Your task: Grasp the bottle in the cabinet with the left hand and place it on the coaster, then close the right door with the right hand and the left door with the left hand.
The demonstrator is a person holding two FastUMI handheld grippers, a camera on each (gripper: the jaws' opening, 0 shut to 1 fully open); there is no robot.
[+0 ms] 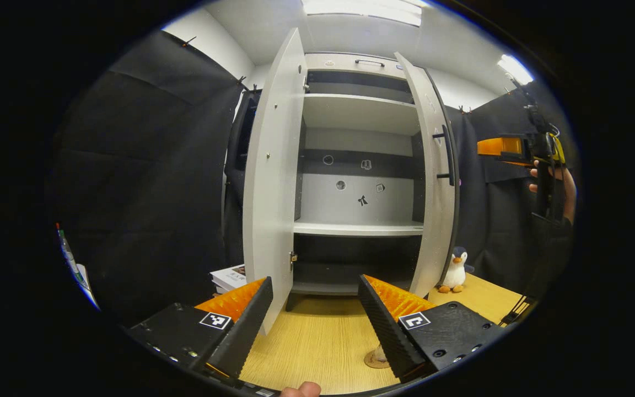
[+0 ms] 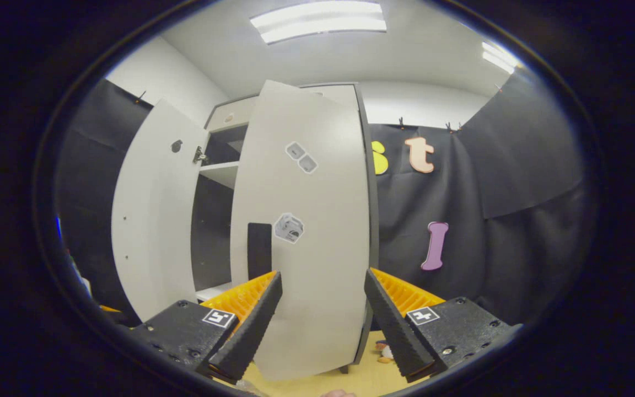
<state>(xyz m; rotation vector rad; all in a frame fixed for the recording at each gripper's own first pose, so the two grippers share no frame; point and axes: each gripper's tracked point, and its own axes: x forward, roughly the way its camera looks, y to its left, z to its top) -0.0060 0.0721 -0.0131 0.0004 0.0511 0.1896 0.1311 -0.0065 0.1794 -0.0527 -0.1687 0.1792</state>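
The left tongs [image 1: 315, 325] hang in front of the cabinet [image 1: 359, 165], fingers apart with nothing between them. The left gripper view looks straight into the cabinet: both doors stand open, the left door [image 1: 270, 187] swung toward the camera and the right door [image 1: 433, 182] with its dark handle [image 1: 448, 154] edge-on. The shelves [image 1: 357, 227] inside are bare. On the counter [image 1: 317, 342] before the cabinet, the coaster [image 1: 375, 359] peeks out beside the right finger of these tongs; whether the bottle stands on it I cannot tell. A toy penguin [image 1: 454, 271] sits right of the cabinet and books [image 1: 229, 277] left of it. Farther right a hand [image 1: 563, 190] holds the other gripper.

The right gripper view faces the right door's outer face [image 2: 309, 237]; the right tongs [image 2: 323, 325] are spread just before it, not touching.
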